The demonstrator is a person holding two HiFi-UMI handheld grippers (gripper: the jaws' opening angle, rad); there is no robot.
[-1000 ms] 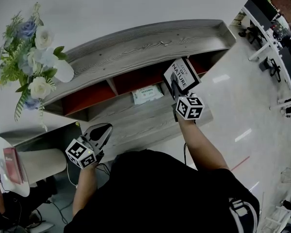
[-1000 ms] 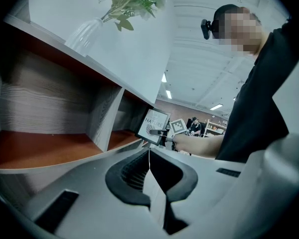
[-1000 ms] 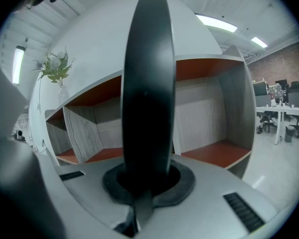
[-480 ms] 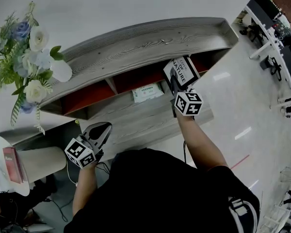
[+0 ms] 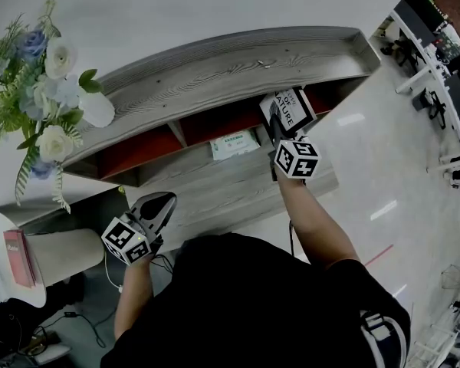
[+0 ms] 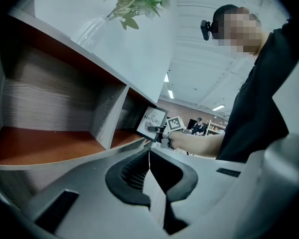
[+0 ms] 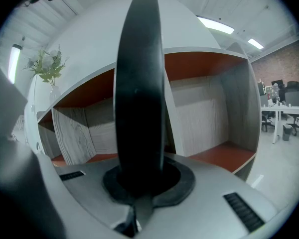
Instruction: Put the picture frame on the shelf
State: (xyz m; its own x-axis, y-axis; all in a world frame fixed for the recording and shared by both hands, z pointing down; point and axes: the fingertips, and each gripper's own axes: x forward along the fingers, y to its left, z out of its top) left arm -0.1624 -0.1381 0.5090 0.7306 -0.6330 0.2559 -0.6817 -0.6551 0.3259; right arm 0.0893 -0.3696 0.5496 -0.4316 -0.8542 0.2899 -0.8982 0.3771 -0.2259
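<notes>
The picture frame (image 5: 287, 112), black-edged with a white print reading "NATURE", is held upright in my right gripper (image 5: 280, 140), which is shut on its lower edge. It hangs just in front of the right-hand red compartment of the grey wooden shelf (image 5: 238, 71). In the right gripper view the frame (image 7: 138, 88) shows edge-on as a dark slab between the jaws, with the shelf compartments (image 7: 209, 113) behind. My left gripper (image 5: 157, 209) is shut and empty, low at the left near the shelf's front ledge. The left gripper view shows the frame (image 6: 152, 122) far off.
A vase of white and blue flowers (image 5: 50, 83) stands on the shelf top at the left. A white packet (image 5: 234, 144) lies in the middle compartment. A round white table (image 5: 31, 263) with a red booklet sits at the lower left. Desks and chairs (image 5: 433, 60) stand at the far right.
My right gripper has carried the frame a little up and closer to the right compartment's opening. The left gripper has stayed where it was.
</notes>
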